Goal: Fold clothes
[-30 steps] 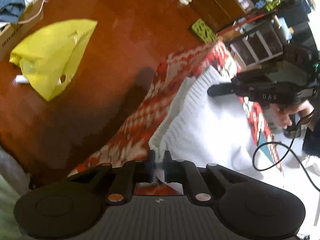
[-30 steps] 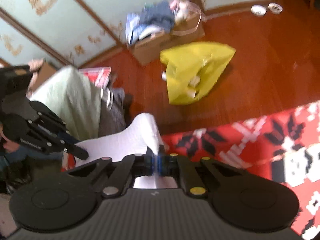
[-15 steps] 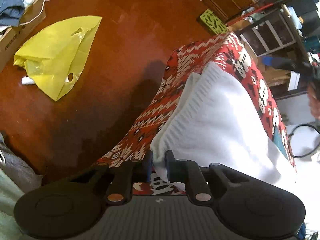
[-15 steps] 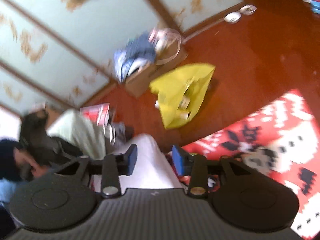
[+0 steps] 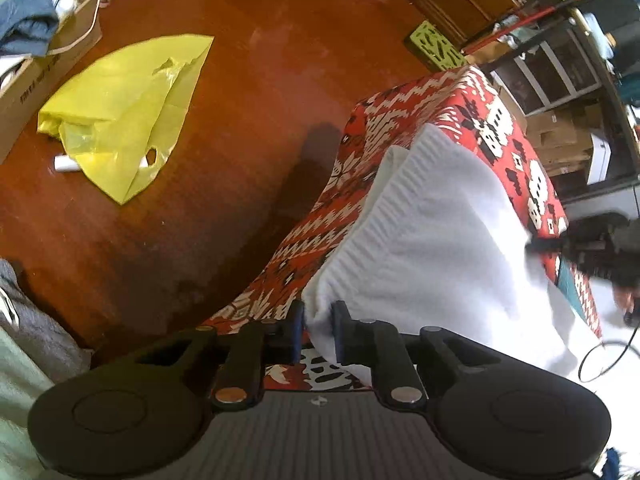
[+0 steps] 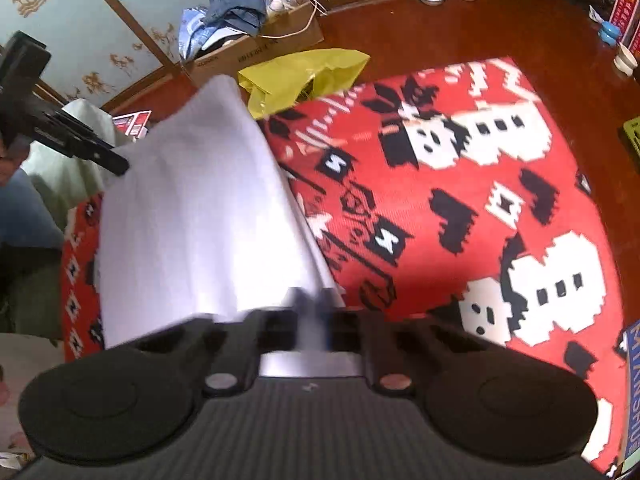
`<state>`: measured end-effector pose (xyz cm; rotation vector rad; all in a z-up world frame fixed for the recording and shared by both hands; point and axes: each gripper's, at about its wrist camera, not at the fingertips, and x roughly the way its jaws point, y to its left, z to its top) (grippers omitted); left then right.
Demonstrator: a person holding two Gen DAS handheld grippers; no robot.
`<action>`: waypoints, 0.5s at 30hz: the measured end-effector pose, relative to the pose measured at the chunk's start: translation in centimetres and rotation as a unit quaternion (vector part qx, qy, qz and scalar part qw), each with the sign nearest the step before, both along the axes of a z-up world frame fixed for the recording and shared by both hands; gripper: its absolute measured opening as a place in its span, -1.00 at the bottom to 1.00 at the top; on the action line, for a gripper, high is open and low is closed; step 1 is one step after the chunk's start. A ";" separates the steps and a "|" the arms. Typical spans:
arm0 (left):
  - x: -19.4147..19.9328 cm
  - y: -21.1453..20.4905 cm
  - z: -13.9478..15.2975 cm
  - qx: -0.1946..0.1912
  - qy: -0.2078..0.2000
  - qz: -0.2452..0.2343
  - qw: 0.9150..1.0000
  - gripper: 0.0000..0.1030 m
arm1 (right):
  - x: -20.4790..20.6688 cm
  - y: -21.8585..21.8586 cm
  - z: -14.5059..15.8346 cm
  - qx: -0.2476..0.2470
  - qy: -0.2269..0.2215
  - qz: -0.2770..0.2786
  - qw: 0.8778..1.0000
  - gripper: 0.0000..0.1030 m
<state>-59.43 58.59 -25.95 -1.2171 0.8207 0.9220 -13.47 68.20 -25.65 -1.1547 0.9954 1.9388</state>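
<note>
I see a table covered with a red cloth (image 6: 460, 184) with white and black pattern; the cloth hangs down over the table's edge toward the floor. A white sweater (image 5: 432, 240) lies on it, along one edge. On the brown wooden floor (image 5: 280, 60) lie a yellow plastic bag (image 5: 124, 108) and a cardboard box (image 6: 256, 50) with clothes.

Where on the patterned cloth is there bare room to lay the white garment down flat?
In the right wrist view, the red patterned cloth lies bare right of the white sweater, out to its far and right edges. The left side is crowded: the sweater covers it, held by the left gripper and the right gripper. A yellow plastic bag lies beyond the far edge.
</note>
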 end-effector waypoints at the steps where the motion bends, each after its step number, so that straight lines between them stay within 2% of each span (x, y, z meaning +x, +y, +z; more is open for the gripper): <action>1: 0.2 -0.1 0.0 0.003 0.006 -0.006 1.000 -0.73 | 0.1 -0.1 -0.2 0.003 -0.001 -0.004 1.000 -0.98; 4: 0.4 -0.1 -0.2 0.003 0.013 -0.006 1.000 -0.73 | 1.5 0.9 0.6 0.026 0.004 -0.045 0.999 -0.97; 6: 0.3 0.1 -0.2 -0.004 0.015 0.005 1.000 -0.55 | 2.4 1.3 0.3 0.015 0.006 -0.064 0.998 -0.93; 8: 0.0 0.2 0.5 -0.001 0.018 0.011 1.000 -0.42 | 2.9 1.3 -0.1 0.002 0.007 -0.072 0.997 -0.72; 9: -0.1 0.3 0.9 0.003 0.021 0.014 1.000 -0.43 | 3.3 1.2 0.1 0.002 0.009 -0.081 0.997 -0.65; 13: 0.5 1.2 4.0 0.055 0.044 0.008 0.997 -0.44 | 6.0 -1.2 2.6 0.028 0.051 -0.146 0.988 -0.62; 15: 2.7 2.1 5.0 0.076 0.028 -0.020 0.997 -0.51 | 6.8 -3.0 3.6 0.042 0.051 -0.163 0.984 -0.62</action>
